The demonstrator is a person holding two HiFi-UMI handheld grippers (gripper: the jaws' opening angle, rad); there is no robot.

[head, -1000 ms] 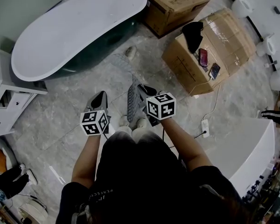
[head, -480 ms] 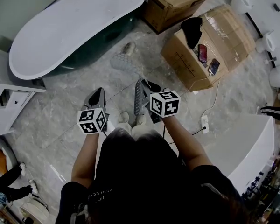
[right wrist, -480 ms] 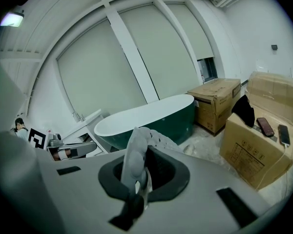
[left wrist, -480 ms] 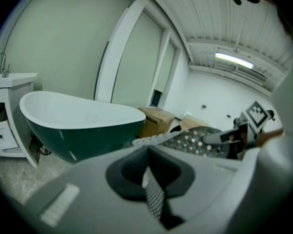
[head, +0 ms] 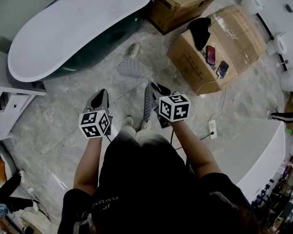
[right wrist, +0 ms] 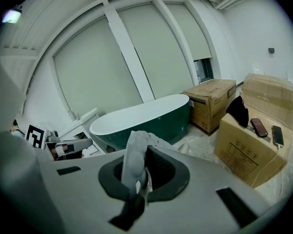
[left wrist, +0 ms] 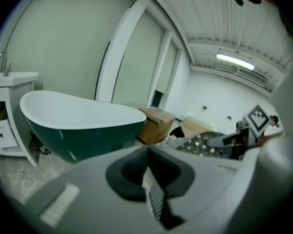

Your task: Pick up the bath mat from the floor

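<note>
The grey bath mat hangs as a folded strip from my right gripper, whose jaws are shut on it. Its far end spreads out below, toward the bathtub. In the right gripper view a fold of the mat stands up out of the closed jaws of the right gripper. My left gripper is beside it on the left, jaws together with nothing in them. The left gripper view shows the left gripper shut and the mat's studded underside off to the right.
A green and white bathtub lies ahead on the left. Two cardboard boxes stand ahead on the right, the nearer one with phones and a black item. A slipper, a power strip and a white cabinet are nearby.
The mat's far end has come off the floor and drawn closer to the grippers. Both grippers have shifted slightly, the right one up and to the right.
</note>
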